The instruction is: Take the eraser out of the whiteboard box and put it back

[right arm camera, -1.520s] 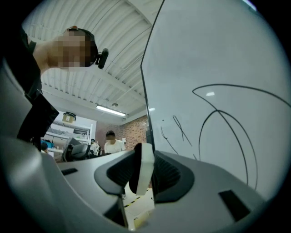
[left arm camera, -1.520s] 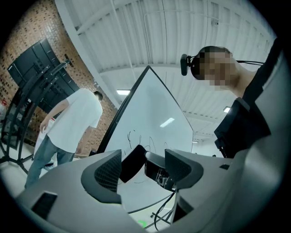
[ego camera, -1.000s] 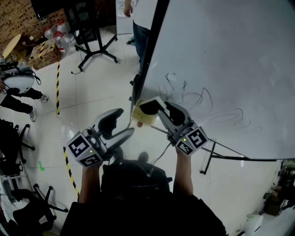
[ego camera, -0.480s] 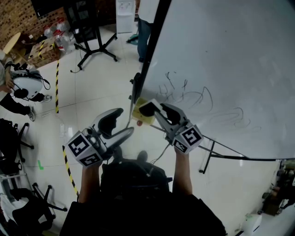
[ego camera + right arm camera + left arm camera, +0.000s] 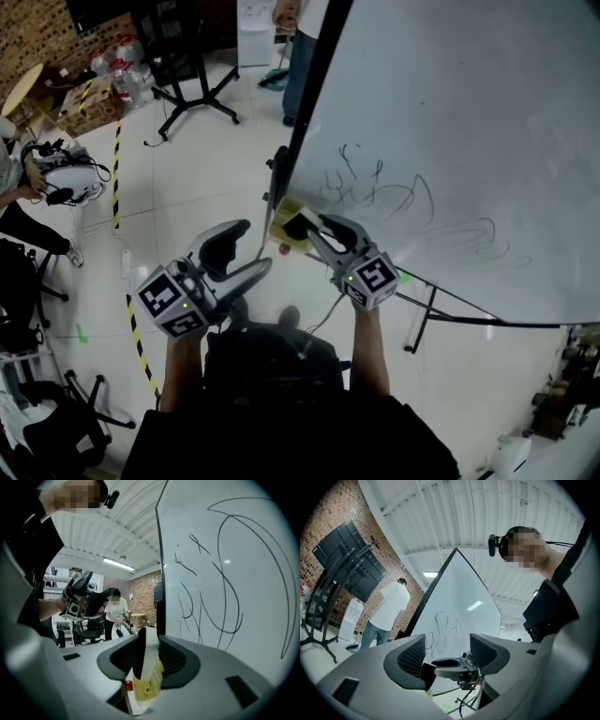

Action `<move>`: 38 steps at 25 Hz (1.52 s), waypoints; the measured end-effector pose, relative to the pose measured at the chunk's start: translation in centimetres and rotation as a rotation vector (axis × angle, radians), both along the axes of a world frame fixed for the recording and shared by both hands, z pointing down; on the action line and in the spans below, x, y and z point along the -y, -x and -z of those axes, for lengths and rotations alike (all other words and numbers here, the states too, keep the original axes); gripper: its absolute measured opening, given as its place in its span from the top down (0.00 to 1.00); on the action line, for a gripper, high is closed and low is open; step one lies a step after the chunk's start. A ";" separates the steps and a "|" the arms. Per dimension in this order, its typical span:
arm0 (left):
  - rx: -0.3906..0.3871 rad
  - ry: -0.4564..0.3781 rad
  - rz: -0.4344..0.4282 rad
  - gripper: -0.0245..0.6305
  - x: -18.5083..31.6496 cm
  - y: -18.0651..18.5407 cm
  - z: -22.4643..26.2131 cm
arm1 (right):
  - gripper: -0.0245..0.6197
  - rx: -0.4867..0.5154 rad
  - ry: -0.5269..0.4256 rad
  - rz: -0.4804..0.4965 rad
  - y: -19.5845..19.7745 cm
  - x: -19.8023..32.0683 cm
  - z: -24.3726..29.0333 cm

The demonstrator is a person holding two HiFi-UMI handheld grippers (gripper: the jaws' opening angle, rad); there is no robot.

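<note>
My right gripper (image 5: pixel 311 231) is shut on the eraser (image 5: pixel 146 654), a thin white slab with a black face that stands upright between its pads. It sits just over the yellow whiteboard box (image 5: pixel 282 223) fixed at the lower left corner of the whiteboard (image 5: pixel 469 112). In the right gripper view the yellow box (image 5: pixel 149 687) lies right under the eraser, with a small red thing (image 5: pixel 128 685) beside it. To the left, my left gripper (image 5: pixel 247 249) stands open and empty. It points at the board, and its own view shows the right gripper (image 5: pixel 451 663) beyond its jaws.
The whiteboard carries black scribbles (image 5: pixel 375 192) and rests on a metal stand leg (image 5: pixel 424 314). A person (image 5: pixel 305 37) stands by the board's far edge. A black floor stand (image 5: pixel 192 94) and yellow-black floor tape (image 5: pixel 141 342) lie to the left, with chairs (image 5: pixel 37 281) further left.
My right gripper has sunk with the eraser, closer to the yellow box. The left gripper has kept still. The person at the top of the head view has shifted.
</note>
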State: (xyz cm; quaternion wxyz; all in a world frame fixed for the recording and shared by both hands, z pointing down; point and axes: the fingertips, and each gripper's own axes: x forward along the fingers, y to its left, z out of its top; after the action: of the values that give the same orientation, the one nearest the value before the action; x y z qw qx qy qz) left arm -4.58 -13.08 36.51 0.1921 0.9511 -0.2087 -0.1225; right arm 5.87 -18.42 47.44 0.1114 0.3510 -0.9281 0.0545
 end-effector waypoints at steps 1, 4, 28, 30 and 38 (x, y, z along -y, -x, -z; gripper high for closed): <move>0.000 0.001 0.001 0.52 0.0 0.0 0.0 | 0.73 -0.001 0.001 -0.001 0.1 0.0 -0.2; 0.000 0.002 0.003 0.52 -0.1 0.1 0.0 | 0.73 -0.002 0.007 -0.002 0.2 0.0 -0.8; 0.015 0.007 -0.007 0.52 0.2 -0.3 0.0 | 0.73 -0.161 0.004 0.066 1.9 0.3 -6.4; 0.015 0.008 -0.008 0.52 0.2 -0.4 0.1 | 0.73 -0.167 -0.001 0.068 2.0 0.3 -6.7; 0.017 0.015 0.003 0.52 0.2 -0.3 -0.2 | 0.73 -0.195 0.001 0.066 1.9 0.2 -8.2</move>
State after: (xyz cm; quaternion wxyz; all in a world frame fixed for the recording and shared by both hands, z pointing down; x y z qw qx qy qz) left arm -4.33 -13.28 36.74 0.1974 0.9503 -0.2125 -0.1131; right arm 4.01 -18.65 55.63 0.2031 0.3236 -0.9240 0.0169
